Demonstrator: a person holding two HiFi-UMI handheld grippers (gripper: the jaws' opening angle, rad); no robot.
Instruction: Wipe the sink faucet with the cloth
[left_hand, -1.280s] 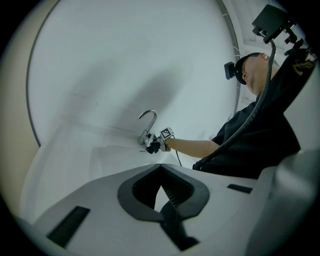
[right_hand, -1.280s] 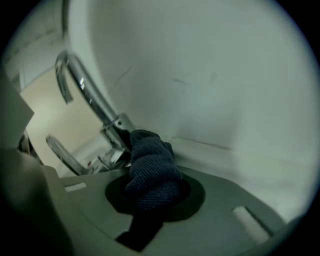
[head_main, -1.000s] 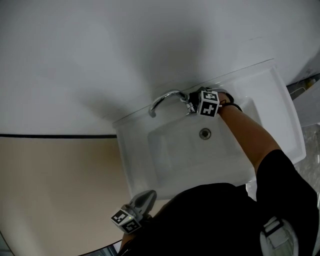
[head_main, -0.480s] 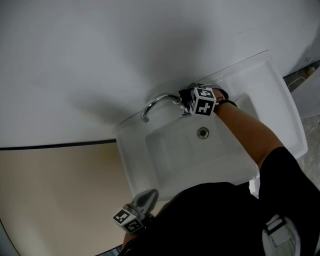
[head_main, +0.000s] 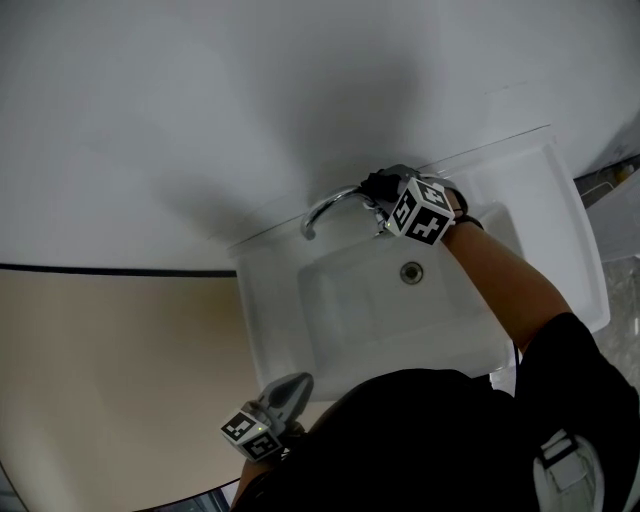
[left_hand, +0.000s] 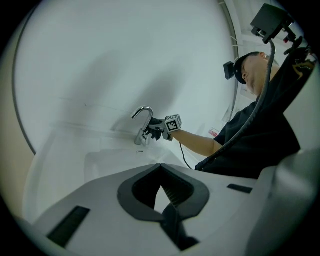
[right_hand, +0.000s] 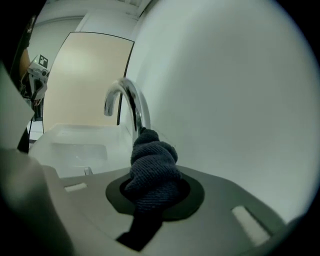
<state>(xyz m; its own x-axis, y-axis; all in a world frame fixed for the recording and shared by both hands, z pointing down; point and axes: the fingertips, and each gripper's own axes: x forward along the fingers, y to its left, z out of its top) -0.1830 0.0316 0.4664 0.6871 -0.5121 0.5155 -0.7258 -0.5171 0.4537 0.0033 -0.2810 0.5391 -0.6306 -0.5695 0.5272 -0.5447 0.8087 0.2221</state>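
Note:
A chrome curved faucet (head_main: 335, 200) (right_hand: 127, 102) (left_hand: 144, 122) stands at the back rim of the white sink (head_main: 270, 340). My right gripper (head_main: 388, 198) (right_hand: 152, 192) is shut on a bunched dark knitted cloth (right_hand: 152, 165) (head_main: 378, 185). The cloth's tip presses against the faucet's upright stem, just below the bend. My left gripper (head_main: 290, 395) (left_hand: 162, 200) is shut and empty. It hangs at the sink's near left corner, far from the faucet, and points toward it.
A plain white wall rises right behind the faucet, with a beige panel (head_main: 110, 380) to the left. The drain (head_main: 411, 271) lies in the basin under my right forearm. The person's dark torso covers the sink's near edge.
My right gripper has risen along the faucet's stem with the cloth and tilted. The left gripper has stayed put.

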